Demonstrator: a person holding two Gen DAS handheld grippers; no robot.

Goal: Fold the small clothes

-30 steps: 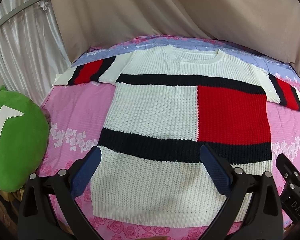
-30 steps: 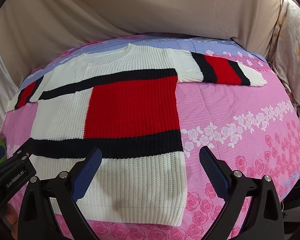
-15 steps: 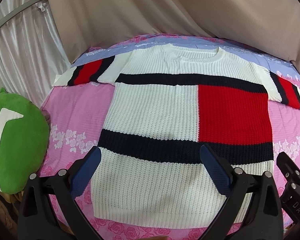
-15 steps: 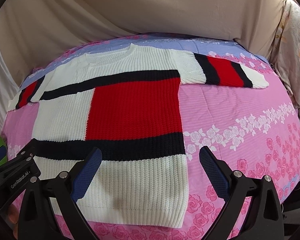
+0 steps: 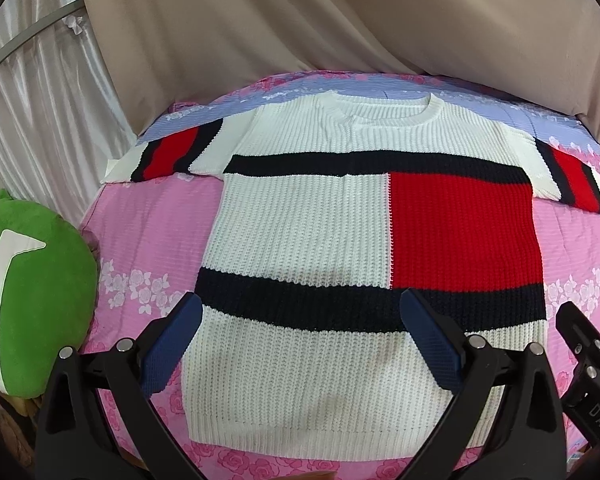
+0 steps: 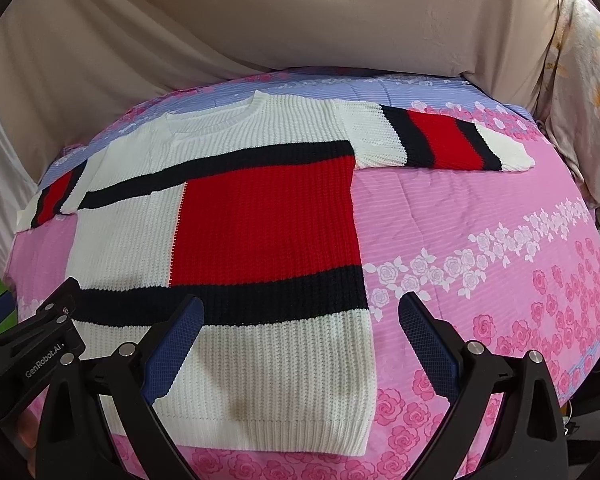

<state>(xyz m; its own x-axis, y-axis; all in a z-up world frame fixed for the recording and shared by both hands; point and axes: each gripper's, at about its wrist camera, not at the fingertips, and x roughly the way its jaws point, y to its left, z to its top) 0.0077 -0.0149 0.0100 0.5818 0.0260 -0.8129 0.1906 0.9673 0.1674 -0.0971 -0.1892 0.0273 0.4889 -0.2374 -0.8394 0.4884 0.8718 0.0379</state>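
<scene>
A white knit sweater with a red block and dark navy bands lies flat and spread out on the pink floral bedspread, neck at the far side, both striped sleeves out to the sides. It also shows in the right wrist view. My left gripper is open and empty, hovering above the sweater's lower left part near the hem. My right gripper is open and empty above the sweater's lower right corner. The right sleeve lies straight out to the right.
A green cushion sits at the bed's left edge. Beige cloth hangs behind the bed, a white curtain at left. A floral pillow or cloth stands at right. The left gripper's body shows in the right view.
Both grippers have drifted slightly, the sweater shifting a little in each view. The sweater itself has not moved and both grippers stay open.
</scene>
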